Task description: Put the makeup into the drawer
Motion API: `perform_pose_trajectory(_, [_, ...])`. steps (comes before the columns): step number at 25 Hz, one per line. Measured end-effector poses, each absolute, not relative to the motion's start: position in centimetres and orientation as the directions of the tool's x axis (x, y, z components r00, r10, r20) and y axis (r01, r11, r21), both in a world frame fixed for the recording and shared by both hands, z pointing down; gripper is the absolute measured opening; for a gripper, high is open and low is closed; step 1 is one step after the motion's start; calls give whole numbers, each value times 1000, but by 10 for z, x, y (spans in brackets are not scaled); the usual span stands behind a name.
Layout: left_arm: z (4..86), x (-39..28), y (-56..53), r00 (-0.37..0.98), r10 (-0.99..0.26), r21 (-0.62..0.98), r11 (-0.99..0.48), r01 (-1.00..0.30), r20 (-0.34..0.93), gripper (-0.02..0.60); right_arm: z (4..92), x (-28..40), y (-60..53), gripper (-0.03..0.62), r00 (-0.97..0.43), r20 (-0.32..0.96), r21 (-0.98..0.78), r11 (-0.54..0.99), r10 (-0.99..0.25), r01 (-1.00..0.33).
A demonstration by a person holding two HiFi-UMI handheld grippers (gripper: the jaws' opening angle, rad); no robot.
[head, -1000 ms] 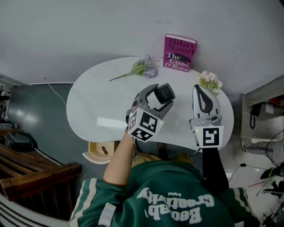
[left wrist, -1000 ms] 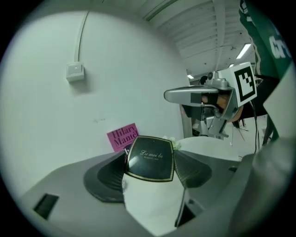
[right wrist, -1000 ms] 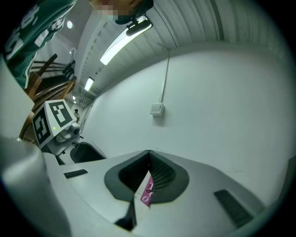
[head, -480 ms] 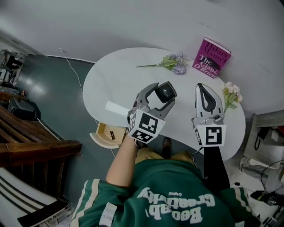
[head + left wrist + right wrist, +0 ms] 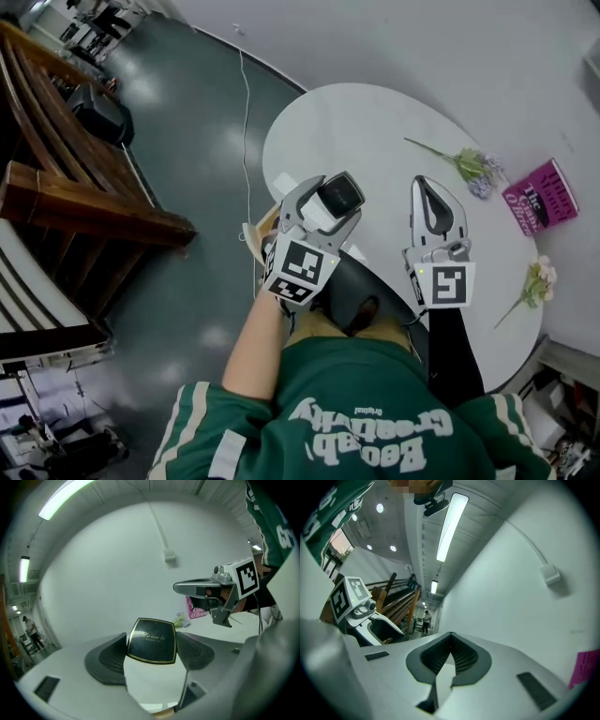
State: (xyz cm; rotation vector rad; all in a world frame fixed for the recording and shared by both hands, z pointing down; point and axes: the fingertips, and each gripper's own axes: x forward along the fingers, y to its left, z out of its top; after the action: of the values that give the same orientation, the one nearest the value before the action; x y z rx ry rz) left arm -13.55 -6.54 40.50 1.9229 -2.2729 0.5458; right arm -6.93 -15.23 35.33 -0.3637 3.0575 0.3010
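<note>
A person in a green sweatshirt (image 5: 347,412) stands at the near edge of a white oval counter (image 5: 366,127), a handheld tool in each hand, seen from above. The left tool (image 5: 330,199) is clenched on a makeup compact (image 5: 339,193), its two dark ribbed pads pressing the case from either side. The left gripper view shows the compact's black lid with a thin gold border and gold script, above a white lower part, held upright between the jaws and clear of any surface. In the head view the compact hangs over the counter's left front rim. Just beside that tool, under the rim, a sliver of the pale wooden drawer (image 5: 257,232) shows; whether anything lies in it cannot be made out.

The right tool (image 5: 427,192) is held level beside the left one, over the counter's near edge. Its jaws are closed tip to tip with nothing between them, as the right gripper view shows.

Farther back on the counter lie a sprig of purple flowers (image 5: 473,170), a magenta book (image 5: 541,197) propped against the white wall, and a pale flower stem (image 5: 534,283) near the right end. A white cable (image 5: 246,103) trails across the dark floor (image 5: 187,122), and wooden furniture (image 5: 75,202) stands at the left.
</note>
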Motion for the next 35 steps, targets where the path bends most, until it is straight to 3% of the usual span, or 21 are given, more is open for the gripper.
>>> perform_pose_trajectory(9, [433,-207,23,-328,-864,-197,271,-942,381,357,350,-171,-74,8,-993,-90,151,985,-75,-88])
perform_pose_trajectory(11, [459,-215,35,-325,-842,-183,271,-945,430,357,366,-179,-67,8,-998,-41,169,984,-48,-54])
perform_pose_trajectory(19, [605,-217,83,-227,-698,-72,245,-967,679,357,385,-194,-58,8,-999,17,188,981,-47,-43])
perform_pose_trajectory(24, [667,-211,80,-136,-628,-41,164,-986,766,356,384,-198,-64,8,-996,8,171,981,-93,-90])
perform_pose_trajectory(29, [733,-203,76,-54,-551,-6,88,-996,833,357,404,-189,-70,8,-989,92,217,972,-113,-91])
perform_pose_trajectory(35, [788,-195,66,14,-475,18,5,-1000,880,357,404,-190,-75,8,-984,74,199,969,-161,-144])
